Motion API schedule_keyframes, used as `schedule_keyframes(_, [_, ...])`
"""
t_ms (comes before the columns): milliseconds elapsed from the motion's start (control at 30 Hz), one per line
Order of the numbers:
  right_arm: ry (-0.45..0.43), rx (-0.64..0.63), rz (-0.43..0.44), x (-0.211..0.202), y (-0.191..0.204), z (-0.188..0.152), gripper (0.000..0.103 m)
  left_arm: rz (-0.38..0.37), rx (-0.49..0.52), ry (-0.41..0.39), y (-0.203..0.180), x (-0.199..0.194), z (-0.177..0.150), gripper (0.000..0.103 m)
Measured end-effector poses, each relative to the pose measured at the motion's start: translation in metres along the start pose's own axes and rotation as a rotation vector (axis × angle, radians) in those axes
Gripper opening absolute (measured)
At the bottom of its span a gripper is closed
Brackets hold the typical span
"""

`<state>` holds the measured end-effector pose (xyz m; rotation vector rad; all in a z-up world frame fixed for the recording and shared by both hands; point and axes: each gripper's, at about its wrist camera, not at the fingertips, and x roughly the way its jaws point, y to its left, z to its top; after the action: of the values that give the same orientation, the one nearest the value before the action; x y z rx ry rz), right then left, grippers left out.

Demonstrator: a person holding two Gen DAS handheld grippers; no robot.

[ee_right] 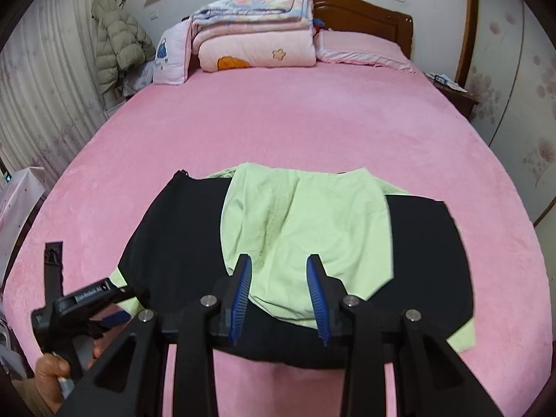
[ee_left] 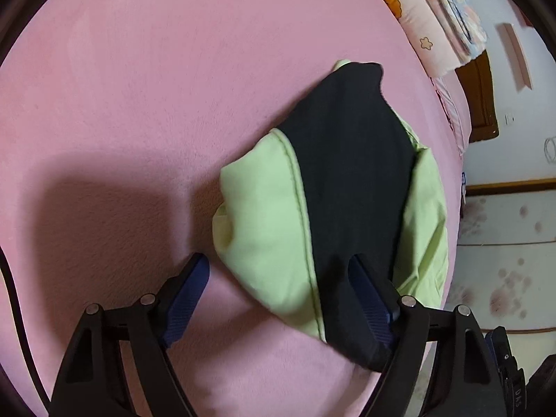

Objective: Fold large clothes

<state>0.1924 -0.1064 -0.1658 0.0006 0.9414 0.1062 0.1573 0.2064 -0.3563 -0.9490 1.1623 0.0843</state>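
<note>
A: Where's the garment (ee_right: 295, 229)?

B: On the pink bed (ee_right: 278, 121), near the front edge. Black and light green, already doubled up, green panel on top of black in the right wrist view.

A: Grippers?

B: Left gripper (ee_left: 278, 278) jaws stand wide, nothing pinched. One finger (ee_left: 368, 299) lies on the black cloth, the other finger (ee_left: 187, 295) is over bare bed. Right gripper (ee_right: 278, 278) jaws are narrow, hovering over the near edge of the green panel; can't see cloth caught between them, so I read it as empty.

A: Orientation?

B: Long axis runs left to right across the right wrist view, roughly parallel to the front edge of the bed. Which end is collar or hem, I can't tell. In the left wrist view it runs diagonally away from the camera.

A: Risks?

B: My guess: left jaws straddle the edge of the garment, so closing could grab only the top layer, or bedding with it. Lifting one layer would undo the stack. Also, it sits close to the bed edge; a pull toward the person (ee_right: 52, 378) could drag it off.
</note>
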Motion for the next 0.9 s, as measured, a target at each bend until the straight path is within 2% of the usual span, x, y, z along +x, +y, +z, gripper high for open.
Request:
schedule_keyframes(200, [0.034,-0.018,0.01,0.026,0.012,0.0,0.033,-0.065,0.028,-0.004,-0.009,0.023,0.002,0.08])
schedule_keyframes(267, [0.042,-0.014,0.007,0.032,0.014,0.0,0.032,-0.078,0.05,0.003,-0.019,0.028,0.005,0.063])
schedule_keyframes(300, [0.047,-0.01,0.004,0.036,0.014,-0.001,0.03,-0.067,0.067,0.009,-0.025,0.032,0.006,0.051])
schedule_keyframes(333, [0.051,-0.005,0.003,0.039,0.013,-0.001,0.028,-0.074,0.078,0.011,-0.03,0.036,0.007,0.032])
schedule_keyframes(367, [0.055,-0.001,0.004,0.041,0.013,0.0,0.024,-0.085,0.087,0.016,-0.033,0.039,0.007,0.023])
schedule_keyframes(433, [0.064,0.004,-0.002,0.047,0.012,0.0,0.022,-0.077,0.123,0.01,-0.044,0.039,0.006,0.016])
schedule_keyframes(667, [0.078,-0.005,-0.01,0.079,0.004,-0.001,0.009,-0.061,0.309,-0.06,-0.086,0.017,0.0,0.011])
schedule_keyframes(900, [0.159,-0.044,-0.045,0.133,-0.003,-0.021,0.005,-0.071,0.464,-0.143,-0.13,-0.006,-0.011,0.009])
